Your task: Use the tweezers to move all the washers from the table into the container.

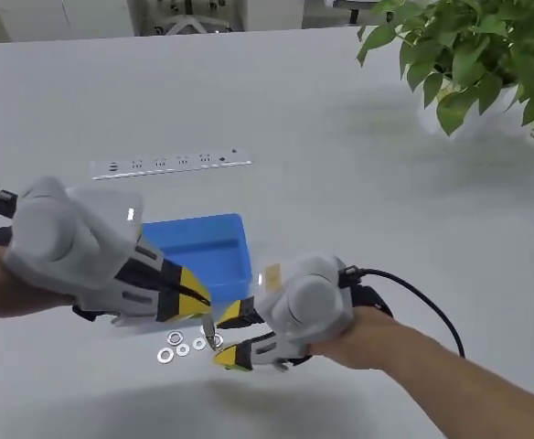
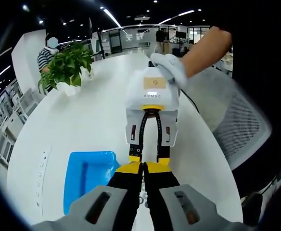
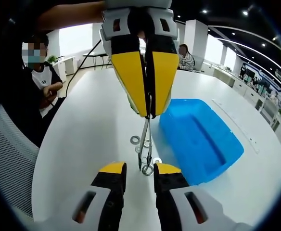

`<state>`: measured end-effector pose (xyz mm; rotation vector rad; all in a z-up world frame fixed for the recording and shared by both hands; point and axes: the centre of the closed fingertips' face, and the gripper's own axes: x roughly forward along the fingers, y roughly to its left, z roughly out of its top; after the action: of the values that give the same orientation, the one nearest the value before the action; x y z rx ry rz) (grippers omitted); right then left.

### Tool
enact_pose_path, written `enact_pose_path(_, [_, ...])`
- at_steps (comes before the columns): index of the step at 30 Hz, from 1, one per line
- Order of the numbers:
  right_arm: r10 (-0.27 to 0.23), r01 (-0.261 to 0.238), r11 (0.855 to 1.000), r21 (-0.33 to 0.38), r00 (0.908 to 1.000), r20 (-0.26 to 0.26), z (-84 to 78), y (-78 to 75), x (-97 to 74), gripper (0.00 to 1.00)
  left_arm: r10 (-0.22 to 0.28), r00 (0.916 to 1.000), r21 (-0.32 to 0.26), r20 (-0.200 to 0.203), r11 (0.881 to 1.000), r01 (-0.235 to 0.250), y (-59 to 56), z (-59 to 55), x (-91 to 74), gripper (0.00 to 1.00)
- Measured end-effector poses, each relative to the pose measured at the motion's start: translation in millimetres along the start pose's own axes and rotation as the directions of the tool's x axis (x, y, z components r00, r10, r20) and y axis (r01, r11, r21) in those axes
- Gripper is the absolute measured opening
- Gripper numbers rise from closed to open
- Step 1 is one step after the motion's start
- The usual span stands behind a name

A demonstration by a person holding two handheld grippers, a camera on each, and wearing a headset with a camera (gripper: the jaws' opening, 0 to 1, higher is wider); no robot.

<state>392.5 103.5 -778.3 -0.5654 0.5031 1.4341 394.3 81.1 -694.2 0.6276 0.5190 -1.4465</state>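
Metal tweezers (image 3: 145,137) hang from my left gripper (image 3: 149,113), whose yellow jaws are shut on their upper end. The tips reach down to a washer (image 3: 147,169) on the white table. Around it lie several washers (image 1: 183,349) in a loose cluster. My right gripper (image 3: 140,169) faces the left one, open, its fingers standing either side of the tweezers' tips. In the head view the left gripper (image 1: 203,300) comes from the left and the right gripper (image 1: 221,341) from the lower right, tweezers (image 1: 209,331) between them. The blue container (image 1: 208,251) sits just behind, nothing visible inside.
A white power strip (image 1: 171,165) lies farther back on the table. A potted plant (image 1: 468,55) stands at the far right corner. A black cable (image 1: 413,297) trails from the right gripper. A seated person (image 3: 39,77) and a mesh chair (image 2: 236,125) are beside the table.
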Motion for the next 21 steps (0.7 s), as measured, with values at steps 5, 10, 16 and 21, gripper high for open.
enact_pose_path(5, [-0.006, 0.006, 1.0, 0.012, 0.9999, 0.016, 4.3, -2.6, 5.9, 0.21, 0.006, 1.0, -0.009, 0.0, 1.0, -0.006, 1.9, -0.3, 0.2, 0.05])
enact_pose_path(10, [-0.005, 0.005, 1.0, 0.008, 0.9999, 0.015, 5.6, -3.6, 8.1, 0.18, 0.005, 1.0, -0.016, 0.002, 1.0, -0.005, 3.3, -0.5, 0.6, 0.05])
enact_pose_path(16, [-0.008, 0.008, 1.0, 0.003, 1.0, 0.003, 3.8, -5.8, 7.7, 0.13, 0.001, 0.9999, -0.024, 0.013, 1.0, -0.001, 3.2, 1.0, 3.6, 0.05])
enact_pose_path(21, [-0.004, 0.004, 1.0, 0.023, 1.0, 0.005, 2.6, -4.9, 7.3, 0.12, -0.005, 0.9998, -0.028, 0.019, 1.0, 0.005, 2.3, 2.1, 6.2, 0.05])
